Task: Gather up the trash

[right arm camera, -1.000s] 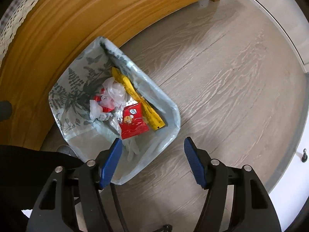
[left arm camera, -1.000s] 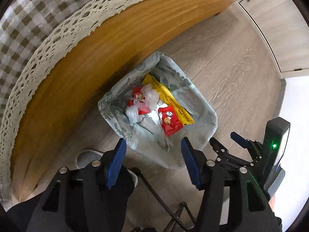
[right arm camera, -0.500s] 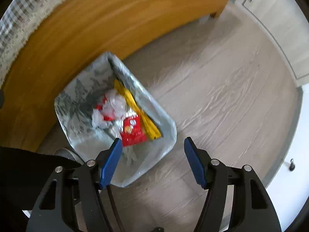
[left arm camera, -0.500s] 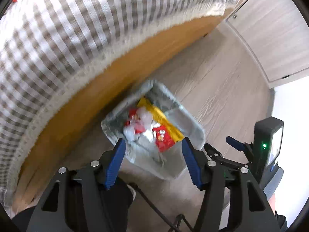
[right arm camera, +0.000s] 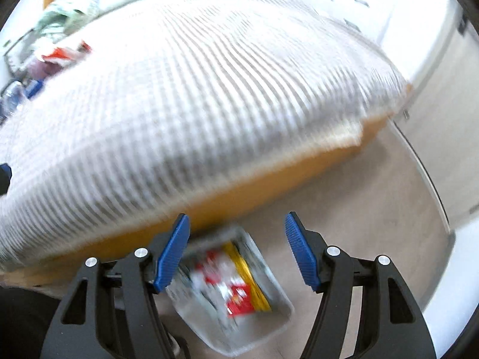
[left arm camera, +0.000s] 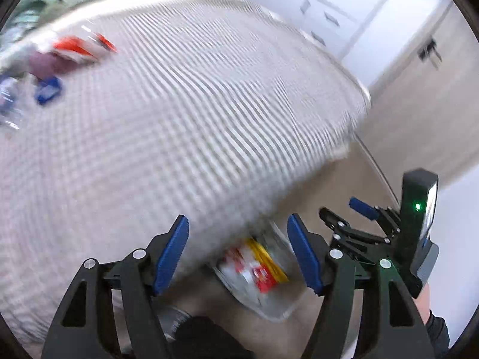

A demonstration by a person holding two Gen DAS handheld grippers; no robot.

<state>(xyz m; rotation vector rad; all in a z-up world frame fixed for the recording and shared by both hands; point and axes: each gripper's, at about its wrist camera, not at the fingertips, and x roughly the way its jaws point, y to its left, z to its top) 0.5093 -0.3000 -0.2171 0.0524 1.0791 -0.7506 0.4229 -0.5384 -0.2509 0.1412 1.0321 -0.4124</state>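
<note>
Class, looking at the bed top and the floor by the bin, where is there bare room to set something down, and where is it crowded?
The checked bedspread is bare across its middle and toward the near corner. Its far left end is crowded with blurred litter. The floor right of the trash bin, toward the cabinets, is bare. The bin itself is full of wrappers.

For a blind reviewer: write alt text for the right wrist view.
The open, empty right gripper hangs above a lined trash bin on the floor, holding red and yellow wrappers. Behind it, a checked cloth covers a wooden table with blurred litter at its far end.
</note>
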